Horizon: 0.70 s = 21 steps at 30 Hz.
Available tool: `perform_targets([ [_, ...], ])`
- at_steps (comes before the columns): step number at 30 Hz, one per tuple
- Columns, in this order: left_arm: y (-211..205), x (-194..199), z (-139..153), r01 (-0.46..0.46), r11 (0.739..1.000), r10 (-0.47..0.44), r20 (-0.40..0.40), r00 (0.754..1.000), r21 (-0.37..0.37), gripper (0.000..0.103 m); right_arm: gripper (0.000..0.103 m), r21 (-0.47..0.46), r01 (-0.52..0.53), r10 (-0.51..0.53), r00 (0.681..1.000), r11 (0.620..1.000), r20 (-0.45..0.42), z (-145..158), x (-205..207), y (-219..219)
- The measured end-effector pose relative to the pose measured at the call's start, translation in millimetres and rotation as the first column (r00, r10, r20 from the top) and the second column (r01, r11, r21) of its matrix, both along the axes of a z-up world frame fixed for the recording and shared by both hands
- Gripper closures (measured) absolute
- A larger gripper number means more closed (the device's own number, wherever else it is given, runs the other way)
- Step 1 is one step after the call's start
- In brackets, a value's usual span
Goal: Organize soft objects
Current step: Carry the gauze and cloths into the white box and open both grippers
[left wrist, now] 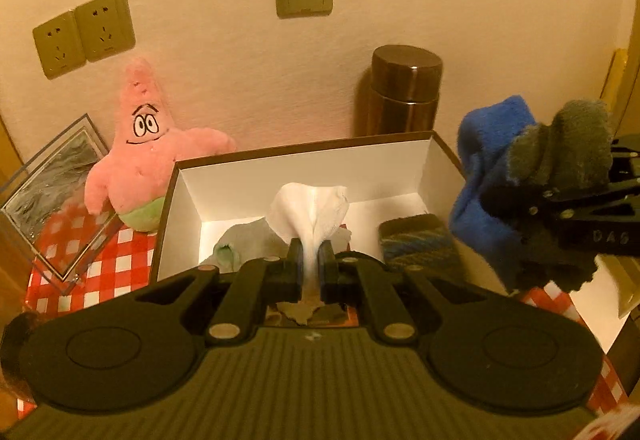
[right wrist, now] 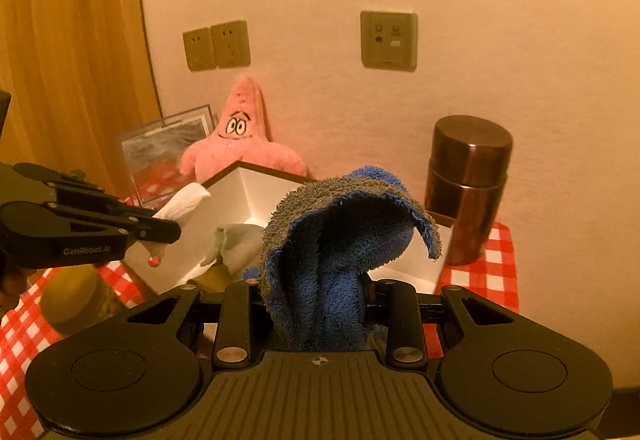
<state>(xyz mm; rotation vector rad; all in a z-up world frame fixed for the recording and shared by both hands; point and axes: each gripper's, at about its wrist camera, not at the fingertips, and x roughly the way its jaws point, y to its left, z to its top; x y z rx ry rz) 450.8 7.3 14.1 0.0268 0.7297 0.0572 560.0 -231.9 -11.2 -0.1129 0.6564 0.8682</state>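
The soft objects are partly boxed and partly in the air: a white cloth [left wrist: 310, 212] is hanging pinched in the left tool [left wrist: 310, 260], which is clenching it over the near edge of the open white box [left wrist: 188, 200], while a blue and grey towel [right wrist: 336, 252] is drooping from the right tool [right wrist: 320, 304], whose jaws are gripping its lower folds just off the box's right side. Inside the box a pale grey-green piece [left wrist: 236, 244] is lying near the front wall and a dark striped roll [left wrist: 416, 240] is sitting in the front right corner. The box is standing toward the back of the bench [left wrist: 120, 252], on its red checked cover, with the pink star plush [left wrist: 140, 156] leaning at the box's back left corner and a brown flask [right wrist: 468, 184] at its back right. The step in hand seems to be dropping both cloths into the box. Next, each tool probably needs to be carrying its load over the free floor at the middle and back, lowering, then letting go without dragging the contents or nudging the flask.
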Motion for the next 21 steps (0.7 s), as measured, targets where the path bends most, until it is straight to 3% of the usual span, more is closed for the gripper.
perform_targets([
  [10,15,45,-24,-0.026,1.000,0.027,-0.079,0.997,0.008,0.096,0.071,-0.075,-0.050,0.046,0.998,0.996,-0.053,-32,39,41],
  [12,16,50,-28,-0.029,1.000,0.030,-0.086,0.996,0.009,0.096,0.062,-0.054,-0.058,0.054,0.996,0.997,-0.074,-35,45,47],
  [14,17,54,-31,-0.032,0.999,0.033,-0.095,0.995,0.011,0.096,0.040,-0.025,-0.022,0.021,0.998,0.999,-0.054,-36,48,49],
  [15,18,56,-33,-0.034,0.999,0.035,-0.099,0.994,0.011,0.096,0.037,-0.016,0.000,0.000,0.999,1.000,-0.038,-35,50,51],
  [21,23,61,-38,-0.044,0.999,0.044,-0.115,0.992,0.002,0.094,0.036,-0.030,0.016,-0.017,0.998,0.999,-0.052,-39,57,52],
])
